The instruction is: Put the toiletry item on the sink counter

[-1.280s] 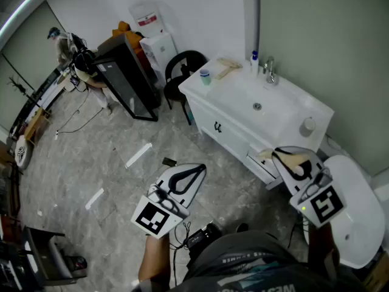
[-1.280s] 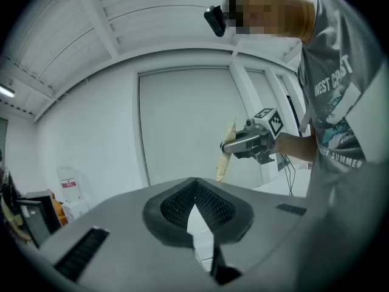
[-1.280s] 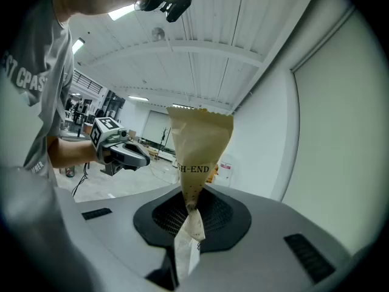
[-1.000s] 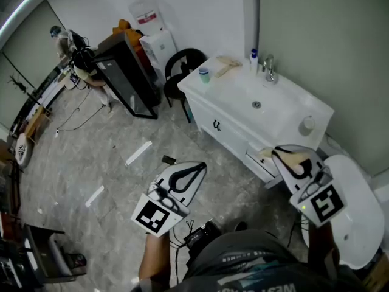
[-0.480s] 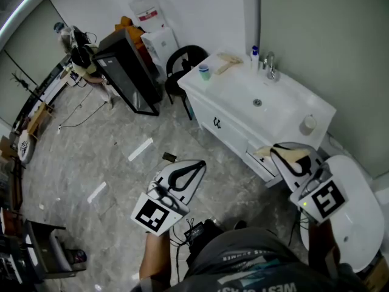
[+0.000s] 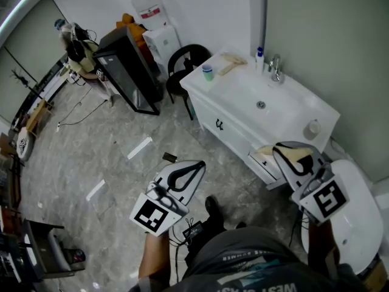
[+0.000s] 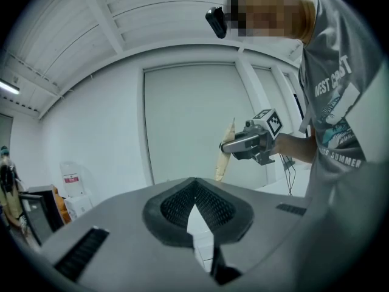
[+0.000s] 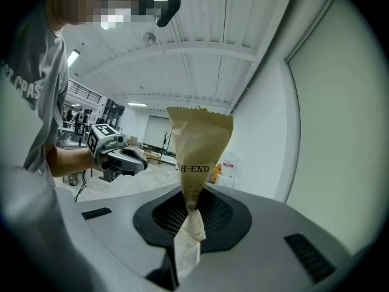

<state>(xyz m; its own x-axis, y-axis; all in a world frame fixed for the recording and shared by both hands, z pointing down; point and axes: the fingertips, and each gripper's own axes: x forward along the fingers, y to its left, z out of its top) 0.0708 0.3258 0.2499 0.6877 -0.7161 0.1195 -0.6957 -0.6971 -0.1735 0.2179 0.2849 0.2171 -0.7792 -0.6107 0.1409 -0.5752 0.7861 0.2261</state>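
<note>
Chair (image 6: 187, 61) stands beside sink counter (image 6: 234, 96) (cup (image 6: 208, 73) on it); right gripper (image 6: 279, 151) clamps tan tube (image 8: 198, 157), left gripper (image 6: 199, 165) closed.

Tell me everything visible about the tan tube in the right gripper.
The tan tube is soft, flattened, beige, its wide crimped end up, narrowing toward the jaws. Dark print partly reads H-END. The right gripper is shut on its lower part, holding it roughly upright in the air, short of the sink counter.
</note>
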